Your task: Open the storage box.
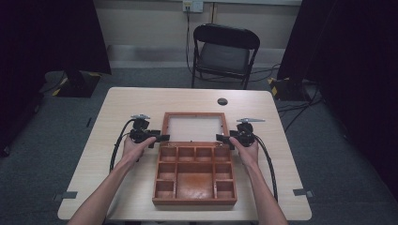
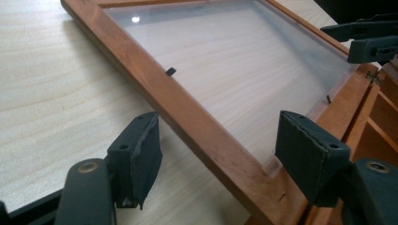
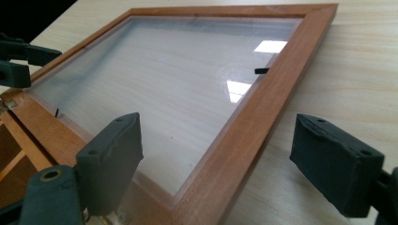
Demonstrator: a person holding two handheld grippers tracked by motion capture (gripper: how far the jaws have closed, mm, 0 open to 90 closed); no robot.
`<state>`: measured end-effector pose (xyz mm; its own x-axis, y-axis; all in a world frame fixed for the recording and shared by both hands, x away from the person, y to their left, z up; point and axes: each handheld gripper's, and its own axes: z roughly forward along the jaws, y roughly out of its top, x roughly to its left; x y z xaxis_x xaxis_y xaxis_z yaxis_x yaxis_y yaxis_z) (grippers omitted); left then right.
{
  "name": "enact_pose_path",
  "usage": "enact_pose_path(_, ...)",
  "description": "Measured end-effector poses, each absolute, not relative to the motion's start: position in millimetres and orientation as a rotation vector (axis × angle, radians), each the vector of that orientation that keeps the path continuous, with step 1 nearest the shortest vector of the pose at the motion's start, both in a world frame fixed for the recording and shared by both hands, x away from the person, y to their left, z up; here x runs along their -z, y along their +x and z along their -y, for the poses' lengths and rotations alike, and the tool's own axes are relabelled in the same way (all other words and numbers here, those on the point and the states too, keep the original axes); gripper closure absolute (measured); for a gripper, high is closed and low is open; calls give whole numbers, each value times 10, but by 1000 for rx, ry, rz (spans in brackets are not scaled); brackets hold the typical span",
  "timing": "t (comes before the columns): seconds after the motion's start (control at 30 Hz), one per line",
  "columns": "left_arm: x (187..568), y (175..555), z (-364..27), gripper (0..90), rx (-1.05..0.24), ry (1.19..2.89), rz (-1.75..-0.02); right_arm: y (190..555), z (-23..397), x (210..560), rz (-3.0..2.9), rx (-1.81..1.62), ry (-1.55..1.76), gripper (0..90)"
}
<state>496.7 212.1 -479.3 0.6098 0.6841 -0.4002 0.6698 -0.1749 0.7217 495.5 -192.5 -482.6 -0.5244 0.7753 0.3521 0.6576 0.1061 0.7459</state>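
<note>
The bench [image 1: 141,101] carries a wooden compartment box [image 1: 195,177] near its front edge. The box's hinged glazed lid [image 1: 195,127] is thrown fully open and lies flat on the bench just behind the tray of small compartments.

The step in hand looks like closing that lid, with a gripper at each side rail near the hinge end. The left gripper [image 1: 157,138] sits at the lid's left rail [image 2: 187,112]. Its jaws are spread wide, one pad over the bare bench and the other over the clear pane, gripping nothing. The right gripper [image 1: 224,138] mirrors it at the right rail [image 3: 253,117], jaws likewise released and straddling the wood.

To do this well, I would seat each rail deep between the pads before squeezing, so that the pads bear on wood rather than on the pane. Both sides should close at matching points, then rise together so the lid swings on its hinge [image 2: 374,78] without twisting. A grip this close to the hinge gives little leverage, so sliding both grippers toward the far edge may make the lift easier.
</note>
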Motion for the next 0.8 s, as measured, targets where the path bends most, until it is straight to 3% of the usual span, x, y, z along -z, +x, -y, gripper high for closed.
enact_pose_path(0.4, 4575, 4782, -2274, 247, -120, 1930, -1069, 4731, 2066, 4568, -2221, -1399, 1387, 155)
enact_pose_path(0.8, 4608, 4464, -2495, 213, -183, 1999, -1069, 4324, 2350, 4492, -2211, -1352, 1383, 146)
